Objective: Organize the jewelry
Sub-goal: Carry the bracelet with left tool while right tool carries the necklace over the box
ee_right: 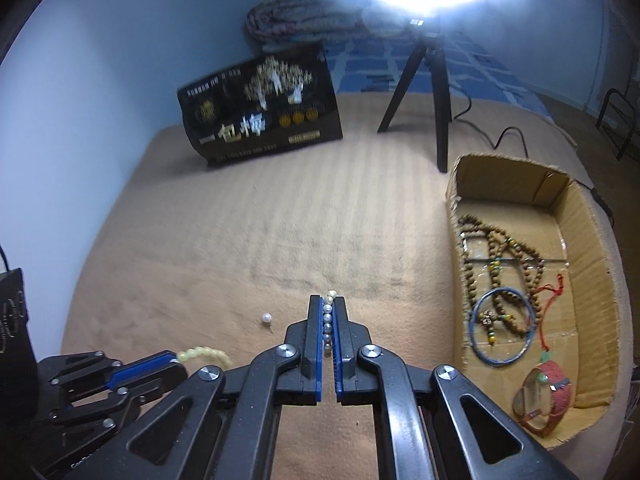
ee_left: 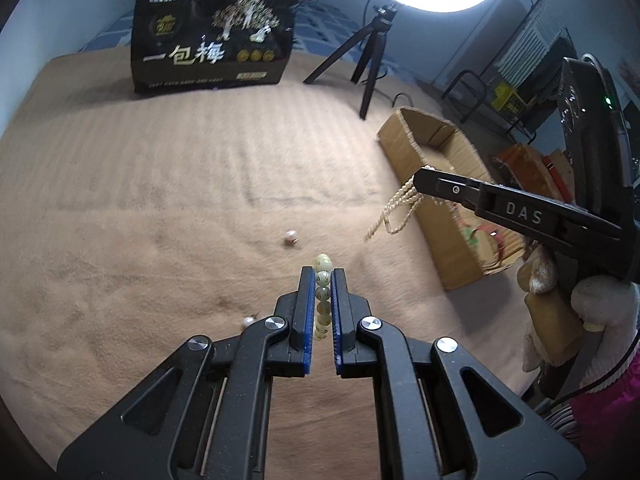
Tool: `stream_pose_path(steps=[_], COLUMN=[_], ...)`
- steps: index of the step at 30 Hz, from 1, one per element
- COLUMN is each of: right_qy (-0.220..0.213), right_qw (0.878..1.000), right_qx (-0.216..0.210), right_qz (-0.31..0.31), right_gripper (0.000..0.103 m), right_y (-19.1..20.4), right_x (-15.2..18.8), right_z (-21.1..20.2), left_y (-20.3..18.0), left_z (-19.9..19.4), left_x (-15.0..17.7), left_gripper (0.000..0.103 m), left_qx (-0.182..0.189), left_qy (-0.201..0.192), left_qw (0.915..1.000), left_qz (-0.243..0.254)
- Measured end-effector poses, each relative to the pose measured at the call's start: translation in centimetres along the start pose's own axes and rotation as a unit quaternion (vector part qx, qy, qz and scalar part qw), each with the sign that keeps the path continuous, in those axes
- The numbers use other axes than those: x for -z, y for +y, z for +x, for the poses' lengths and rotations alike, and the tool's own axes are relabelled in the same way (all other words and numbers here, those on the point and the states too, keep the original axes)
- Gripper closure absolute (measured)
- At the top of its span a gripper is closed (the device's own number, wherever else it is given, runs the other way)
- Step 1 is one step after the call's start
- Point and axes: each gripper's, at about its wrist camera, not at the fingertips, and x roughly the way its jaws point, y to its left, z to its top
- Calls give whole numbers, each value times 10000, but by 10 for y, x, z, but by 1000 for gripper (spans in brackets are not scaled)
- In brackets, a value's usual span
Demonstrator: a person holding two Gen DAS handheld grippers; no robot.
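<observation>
Beads are hanging from both tools: the left tool [ee_left: 322, 280] is gripping a pale yellow-green bead bracelet [ee_left: 322, 300], the right tool [ee_right: 328, 320] is clamping a pearl strand [ee_right: 327, 322], both above the tan bed cover [ee_right: 260, 232]. Carrying each over the cardboard box [ee_right: 576, 216] before loosening seems wise, keeping dangling loops off its wall and minding the loose pearl [ee_right: 266, 317]

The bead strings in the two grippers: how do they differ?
The left gripper pinches a bracelet of big yellowish beads; the right gripper pinches a strand of much smaller white pearls. The pearl strand dangles in loops in the left view; the bracelet shows only a short arc. Both are clamped between blue pads.
</observation>
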Motion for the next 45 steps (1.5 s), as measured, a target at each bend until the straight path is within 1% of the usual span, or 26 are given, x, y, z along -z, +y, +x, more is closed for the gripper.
stream_pose_path(steps=[5,11,15,23,34,39,45], right_qy=[-231,-499,-645,-786,-834,-779,-595], right_qw=[9997,9986,9976,9953,9913,9898,9896], right_qx=[-68,-12,107,351,654,803,920], right_qz=[77,161,224,453,780,881,928], right_gripper=[102,102,102,102,102,102,102], right_y=[-10,-28,-43,-80,-127,-144,-158], right_x=[0,0,2,7,10,12,16], right_z=[-26,-56,-72,-92,-102,-98,-86], left_y=[-17,-38,-51,-84,-136,-152,-161], left_z=[-8,-9,-7,5,34,46,66], left_x=[-10,-17,-22,-31,-36,-35,-36], left_gripper=[98,98,98,98,98,98,98], left_qx=[179,388,495,706,1009,1025,1020], left_qy=[-145,-217,-230,-251,-88,-45,61], left_qw=[9997,9990,9985,9970,9939,9935,9936], left_qz=[23,72,99,187,428,490,480])
